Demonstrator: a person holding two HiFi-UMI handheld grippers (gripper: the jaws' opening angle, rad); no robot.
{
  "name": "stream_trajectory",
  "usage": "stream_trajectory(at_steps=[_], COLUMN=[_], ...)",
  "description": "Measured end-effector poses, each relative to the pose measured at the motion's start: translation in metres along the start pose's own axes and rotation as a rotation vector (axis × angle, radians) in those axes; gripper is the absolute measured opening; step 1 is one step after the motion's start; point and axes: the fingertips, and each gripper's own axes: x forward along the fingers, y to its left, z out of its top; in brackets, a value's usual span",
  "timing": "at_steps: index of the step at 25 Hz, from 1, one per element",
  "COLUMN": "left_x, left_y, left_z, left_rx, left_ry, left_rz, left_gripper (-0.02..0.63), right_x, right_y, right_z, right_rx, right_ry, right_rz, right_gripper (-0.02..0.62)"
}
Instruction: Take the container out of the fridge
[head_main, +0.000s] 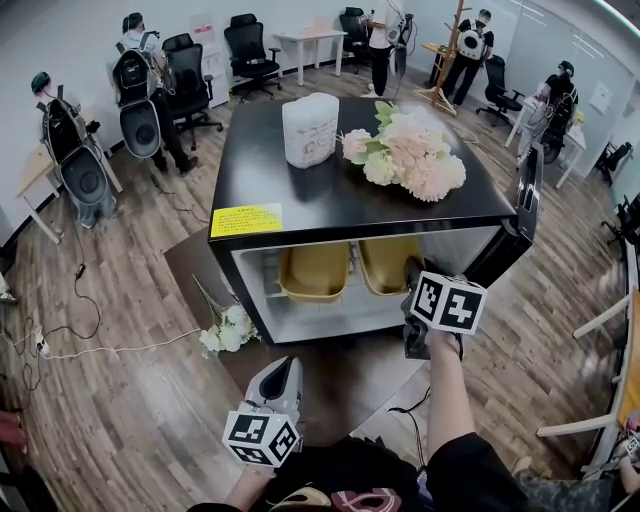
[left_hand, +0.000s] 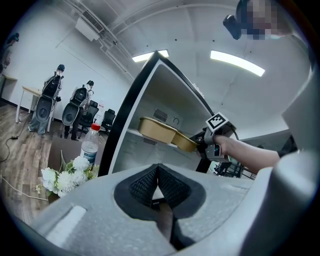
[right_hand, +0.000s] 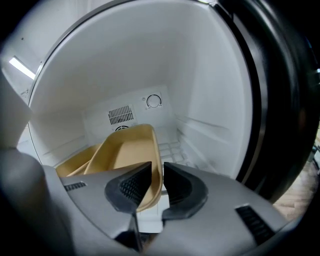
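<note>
A black mini fridge (head_main: 330, 190) stands open, with two tan containers side by side on its shelf. In the head view my right gripper (head_main: 412, 272) reaches into the fridge at the right-hand container (head_main: 388, 262). In the right gripper view the right gripper (right_hand: 157, 172) has its pads on either side of that container's (right_hand: 127, 155) near rim wall, shut on it. The container sits tilted there, and the other container (right_hand: 75, 162) lies behind it to the left. My left gripper (head_main: 288, 365) hangs low in front of the fridge. Its jaws (left_hand: 158, 167) are shut and hold nothing.
A pack of white paper rolls (head_main: 310, 128) and a pink flower bunch (head_main: 405, 150) lie on the fridge top. The fridge door (head_main: 522, 215) stands open at the right. White flowers (head_main: 225, 330) and a water bottle (left_hand: 90, 147) sit on the floor left of the fridge. People and office chairs fill the back.
</note>
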Motion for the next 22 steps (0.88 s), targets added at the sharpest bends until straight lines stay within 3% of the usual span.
stream_trajectory(at_steps=[3,22], left_x=[-0.001,-0.010], left_y=[0.003,-0.001], left_z=[0.001,-0.003], left_rx=[-0.002,0.004], left_ry=[-0.003,0.000], left_rz=[0.006,-0.022], left_gripper=[0.009,0.009], right_x=[-0.001,-0.043], right_y=[-0.002,0.003], right_z=[0.000,0.000], right_rx=[0.004,0.077], right_ry=[-0.005,-0.091], right_rz=[-0.020,0.025], right_gripper=[0.049,0.029])
